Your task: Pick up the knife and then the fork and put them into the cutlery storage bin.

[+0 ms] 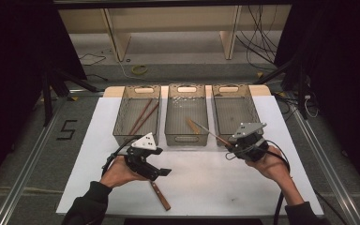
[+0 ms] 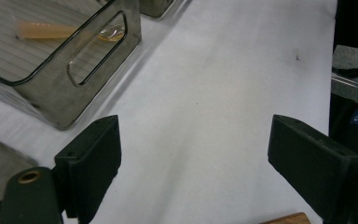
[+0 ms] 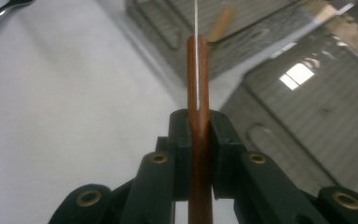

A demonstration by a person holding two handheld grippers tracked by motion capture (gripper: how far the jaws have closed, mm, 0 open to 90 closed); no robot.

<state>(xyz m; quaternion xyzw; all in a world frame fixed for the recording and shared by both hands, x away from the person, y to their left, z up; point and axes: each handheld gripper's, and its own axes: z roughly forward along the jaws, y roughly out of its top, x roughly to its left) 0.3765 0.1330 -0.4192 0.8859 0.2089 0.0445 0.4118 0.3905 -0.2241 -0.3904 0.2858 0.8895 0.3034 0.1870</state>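
One wood-handled utensil (image 1: 160,195) lies on the worktop (image 1: 201,183) nearest the camera, beside the left gripper (image 1: 161,172), whose jaws are spread and empty. The right gripper (image 1: 232,152) pinches one knife (image 1: 209,132), brown-handled with a thin blade, over the middle basket (image 1: 186,116). Three grey mesh baskets; two chopsticks (image 1: 143,116) in the left one. White sheet, dark surroundings.

Three bins in a row at the far edge of the worktop (image 1: 192,178): left bin (image 1: 137,115) with chopsticks (image 1: 143,116) inside, middle bin (image 1: 186,115) with a spatula (image 1: 192,125) inside, right bin (image 1: 233,112) beside it. Nearer, left tool (image 1: 161,172) over a wooden handle (image 1: 160,195) lying on the worktop. To the right, right tool (image 1: 229,151) before the right bin, with a knife (image 1: 211,133) reaching back over the middle bin's near rim.
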